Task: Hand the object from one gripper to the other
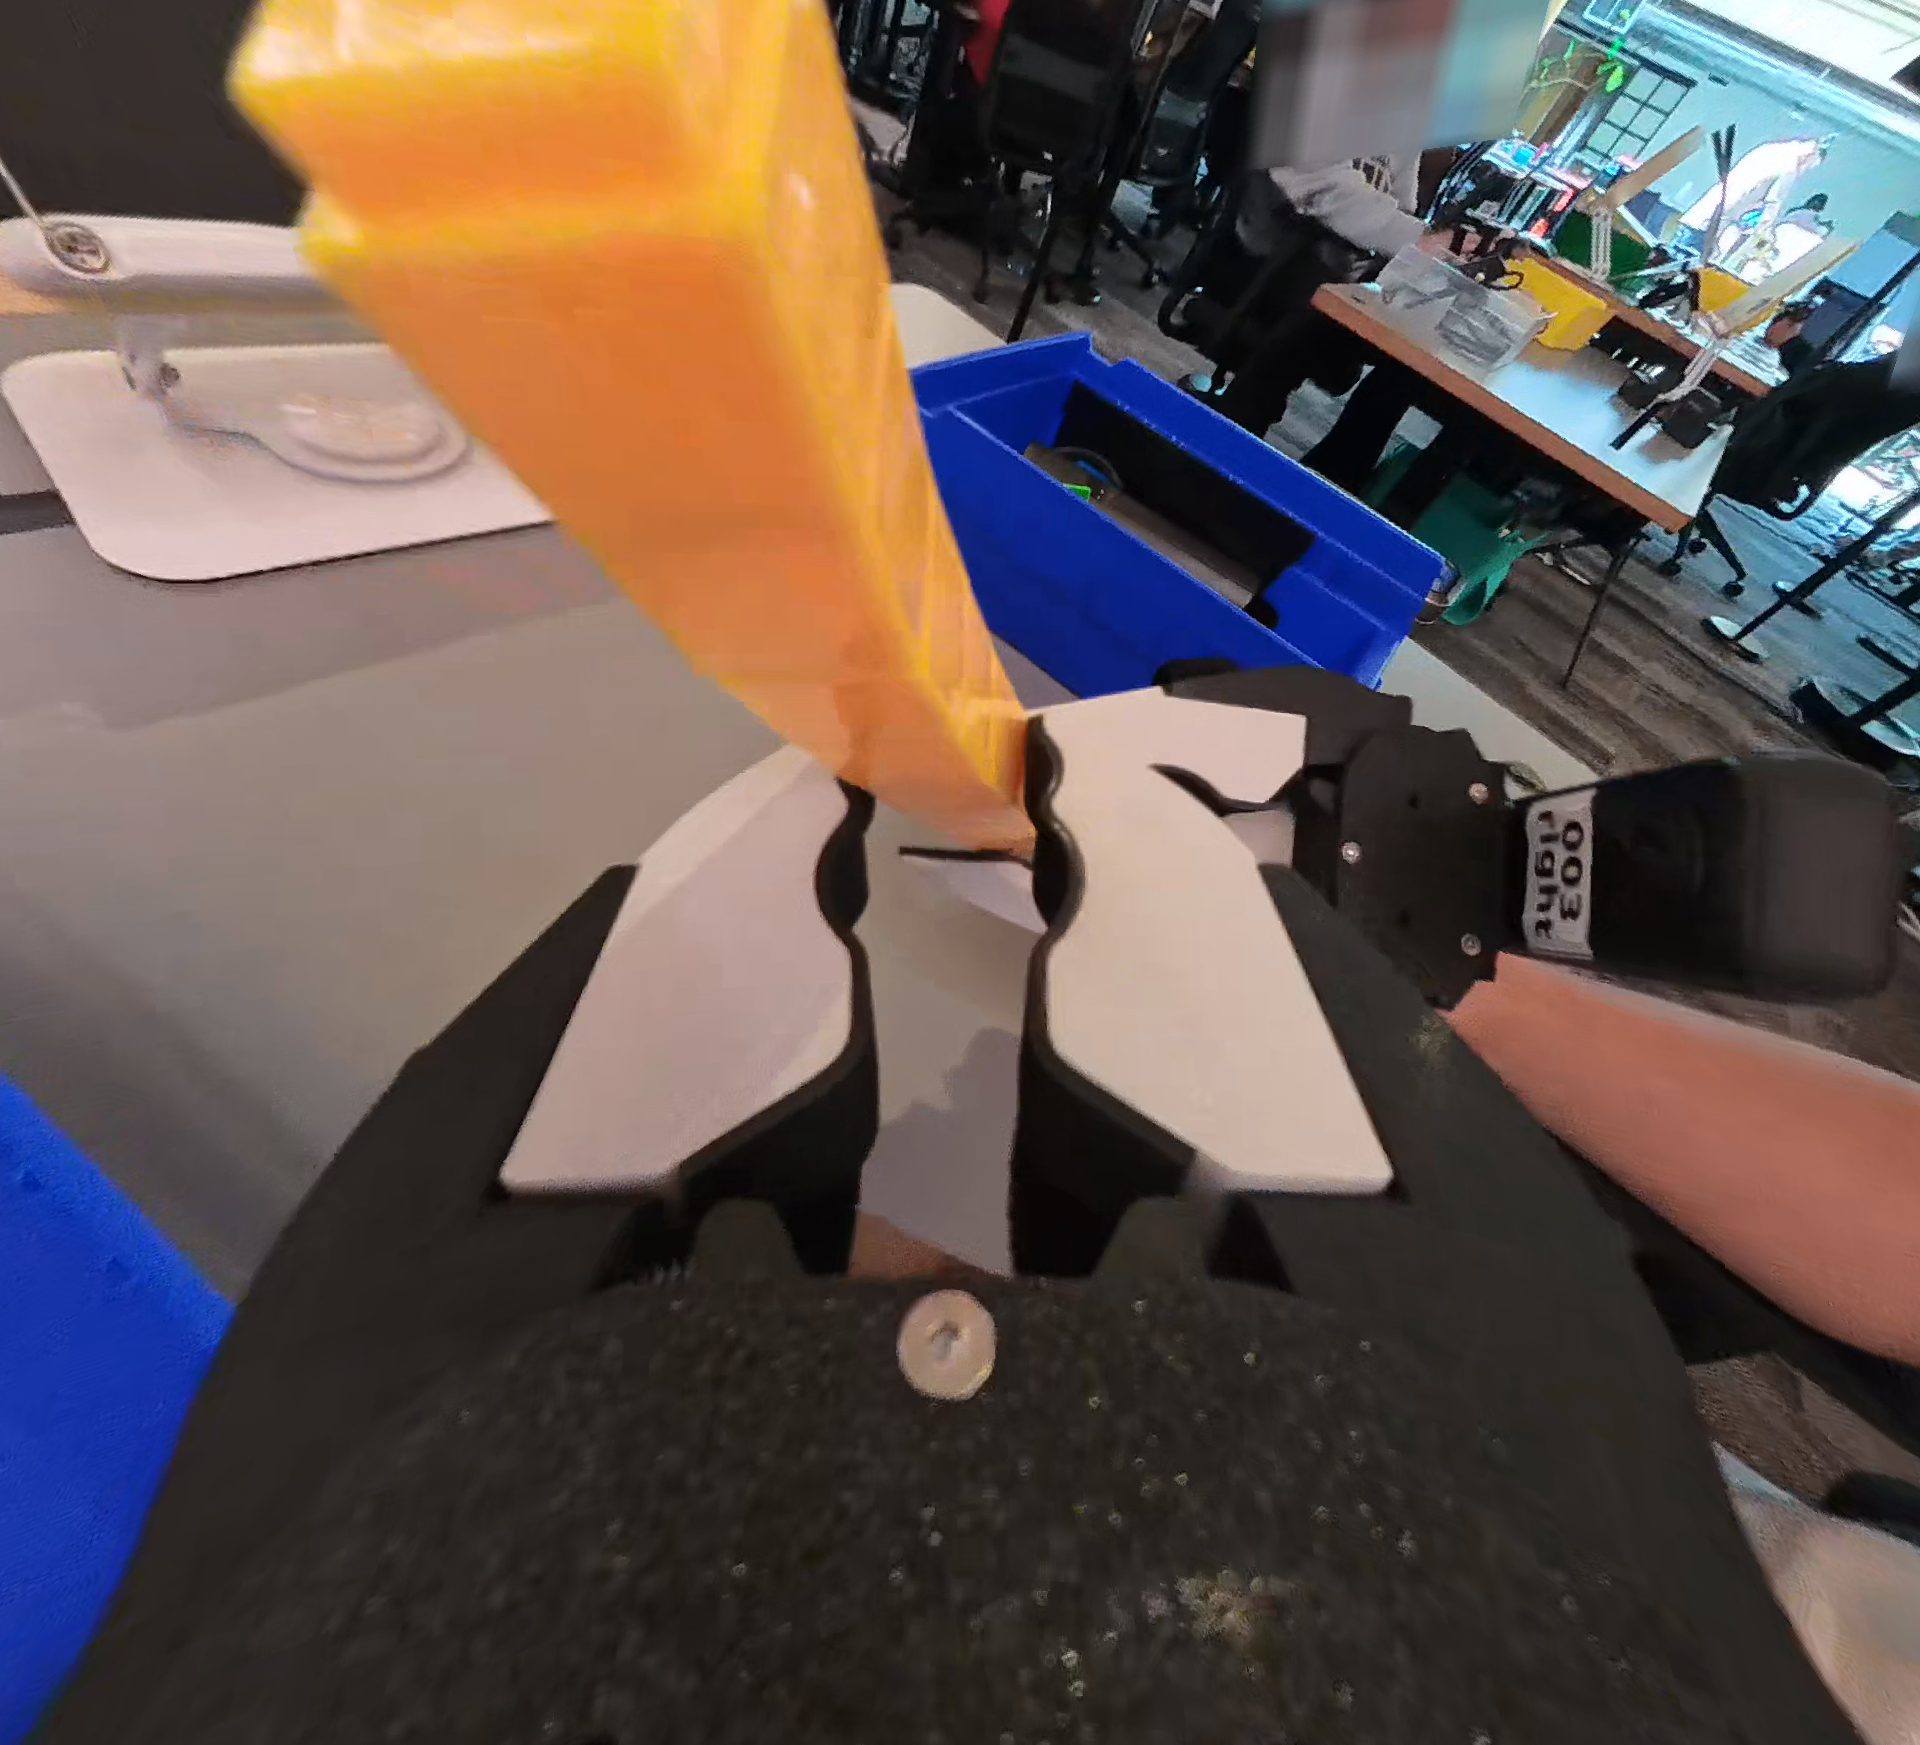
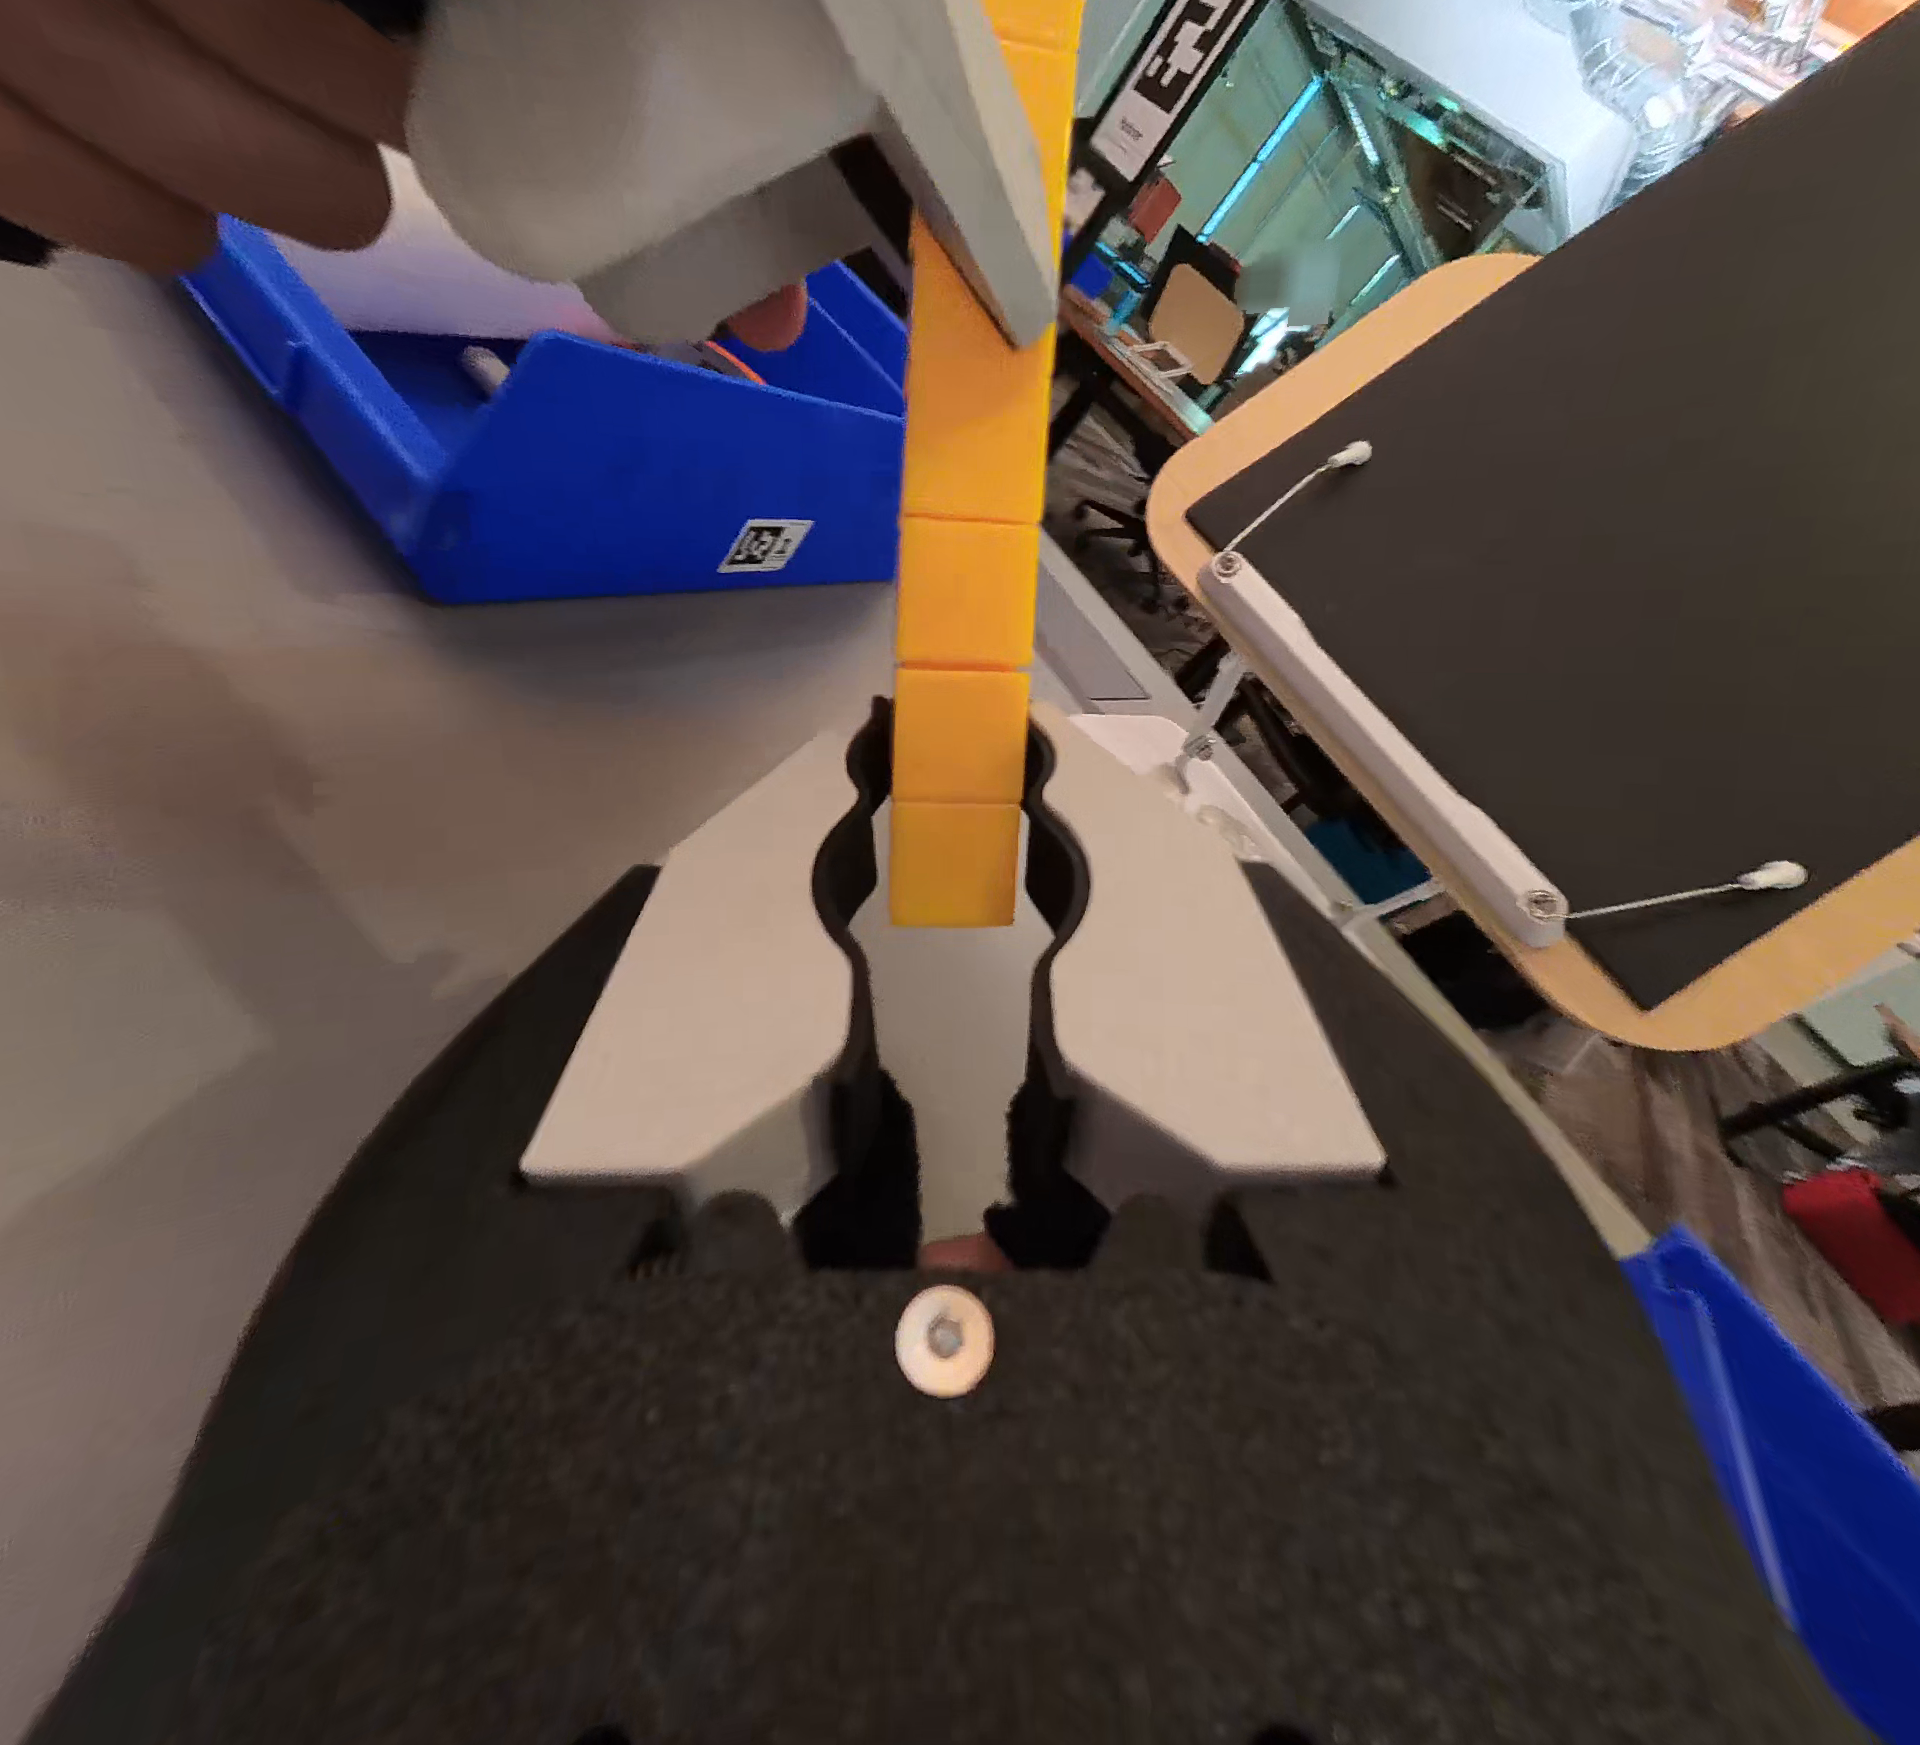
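Between both grippers, mid-air above the grey table, hangs the yellow bar, a long stick of joined blocks. Right gripper first: its fingers sit either side of the bar's lower end, looks clenched on it, the bar touching the right-hand pad, a thin gap maybe on the other, so grip's not 100% certain. Left gripper is on the bar further along; from its own camera the fingers pinch the bar's narrow end at the very tips. So both seem to be grasping the bar, handover halfway by my read.

Risks: left's hold is right out at the tips, so if it twists, the long bar levers out. If right's pinch is as loose as it looks and left lets go, the bar drops to the table or swings. Both pulling apart could also snap the blocks at a seam.

Further back, blue bin w/ odds and ends inside, and a black board on a stand.
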A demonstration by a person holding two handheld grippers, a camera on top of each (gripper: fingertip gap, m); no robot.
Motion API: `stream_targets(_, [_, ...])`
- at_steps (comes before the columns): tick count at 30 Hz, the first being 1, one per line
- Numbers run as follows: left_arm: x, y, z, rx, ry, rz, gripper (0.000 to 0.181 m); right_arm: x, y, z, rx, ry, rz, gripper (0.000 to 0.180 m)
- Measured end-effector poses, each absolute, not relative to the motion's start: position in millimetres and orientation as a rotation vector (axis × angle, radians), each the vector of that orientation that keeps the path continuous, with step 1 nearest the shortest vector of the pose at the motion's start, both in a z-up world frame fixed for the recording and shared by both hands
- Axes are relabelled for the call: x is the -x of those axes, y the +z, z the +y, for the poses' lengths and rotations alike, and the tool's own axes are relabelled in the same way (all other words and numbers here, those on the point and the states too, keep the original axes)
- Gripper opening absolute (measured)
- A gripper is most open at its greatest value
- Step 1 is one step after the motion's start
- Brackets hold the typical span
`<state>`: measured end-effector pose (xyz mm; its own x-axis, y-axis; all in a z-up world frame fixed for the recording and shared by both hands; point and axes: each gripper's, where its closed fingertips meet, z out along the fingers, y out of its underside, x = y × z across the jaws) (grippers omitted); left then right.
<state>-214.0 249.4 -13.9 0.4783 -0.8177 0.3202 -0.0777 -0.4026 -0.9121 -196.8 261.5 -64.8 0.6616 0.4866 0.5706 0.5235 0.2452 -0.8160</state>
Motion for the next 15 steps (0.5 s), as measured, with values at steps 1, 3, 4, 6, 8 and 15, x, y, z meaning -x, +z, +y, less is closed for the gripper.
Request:
stream_targets(1, [214, -14, 249, 1.807, -1.020, 0.756, 0.025, 199, -66, 260, 1.387, -0.001, -0.927, 0.023])
stream_targets(3, [214, -14, 248, 1.802, -1.010, 0.755, 0.024, 199, -66, 260, 1.384, 0.004, -0.920, 0.023])
stream_targets(4, [213, -14, 248, 1.794, -0.994, 0.765, 0.024, 198, -67, 260, 1.380, -0.006, -0.921, 0.023])
stream_targets(6, [212, -13, 246, 1.771, -0.953, 0.790, 0.024, 198, -66, 260, 1.369, -0.005, -0.917, 0.023])
stream_targets(8, [211, -11, 245, 1.750, -0.910, 0.805, 0.023, 199, -65, 258, 1.361, 0.066, -0.881, 0.022])
stream_targets(15, [220, 13, 246, 1.646, -0.874, 0.773, 0.023, 184, -31, 246, 1.420, 0.737, -0.576, 0.059])
